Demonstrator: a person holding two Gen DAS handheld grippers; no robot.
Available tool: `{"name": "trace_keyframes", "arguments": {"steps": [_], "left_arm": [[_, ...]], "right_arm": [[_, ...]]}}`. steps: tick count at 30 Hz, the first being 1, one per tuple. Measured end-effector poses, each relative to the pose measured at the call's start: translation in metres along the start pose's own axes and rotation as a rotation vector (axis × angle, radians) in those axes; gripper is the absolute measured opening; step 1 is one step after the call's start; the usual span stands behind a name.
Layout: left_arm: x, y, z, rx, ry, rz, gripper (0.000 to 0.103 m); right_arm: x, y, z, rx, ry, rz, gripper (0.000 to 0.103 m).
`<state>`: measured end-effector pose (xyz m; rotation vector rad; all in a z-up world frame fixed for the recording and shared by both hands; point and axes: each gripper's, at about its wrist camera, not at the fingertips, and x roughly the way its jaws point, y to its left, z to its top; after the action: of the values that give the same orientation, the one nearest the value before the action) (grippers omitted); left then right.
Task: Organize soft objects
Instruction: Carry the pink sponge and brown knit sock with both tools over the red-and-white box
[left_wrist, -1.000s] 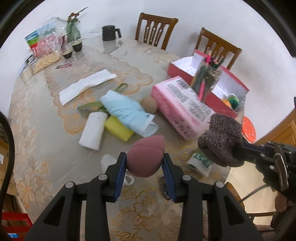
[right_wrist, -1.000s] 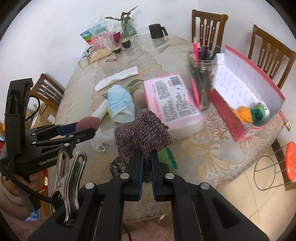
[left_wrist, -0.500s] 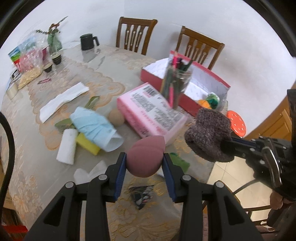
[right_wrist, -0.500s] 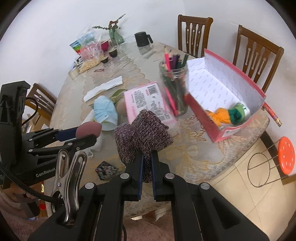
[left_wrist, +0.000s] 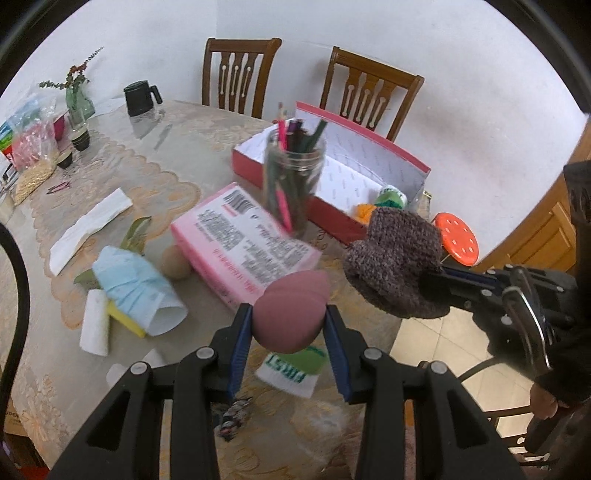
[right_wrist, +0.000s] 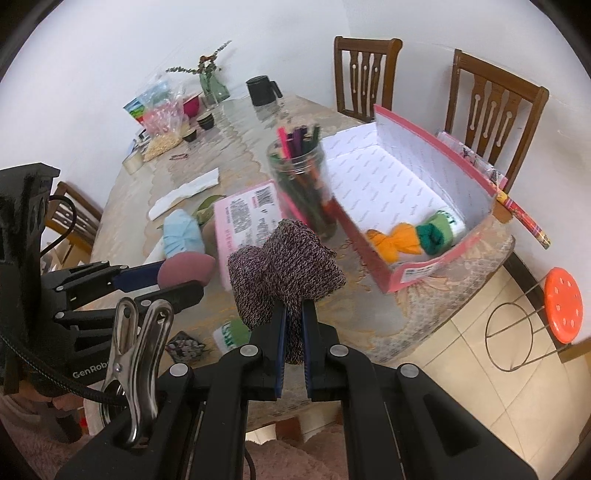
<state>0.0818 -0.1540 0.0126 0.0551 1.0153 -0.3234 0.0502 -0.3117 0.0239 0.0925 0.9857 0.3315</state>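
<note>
Two tools are up above the desk, each pinching one soft thing. Left tool grips a pink egg-shaped sponge between its blue pads, the pointed end aimed forward and right. Right tool, nearly pressed together, clamps a brown knitted piece bunched above its fingers. Ahead of both stand one pencil jar and one open red box with two soft items inside.

White walls, wooden chairs, seemingly tiled floor
</note>
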Motion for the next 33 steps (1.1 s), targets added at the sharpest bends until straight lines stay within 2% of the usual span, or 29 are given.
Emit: {"name": "trace_keyframes", "arguments": {"steps": [17,33], "left_arm": [[0.042,-0.051,0.052,-0.026,0.001,-0.021,0.04],[0.1,-0.083,0.097,-0.073,-0.005,-0.015,0.04]], "right_arm": [[-0.003,-0.077,0.027,0.03,-0.017,-0.03,0.009],[0.023,-0.135,0.069,-0.014,-0.006,-0.029,0.009]]}}
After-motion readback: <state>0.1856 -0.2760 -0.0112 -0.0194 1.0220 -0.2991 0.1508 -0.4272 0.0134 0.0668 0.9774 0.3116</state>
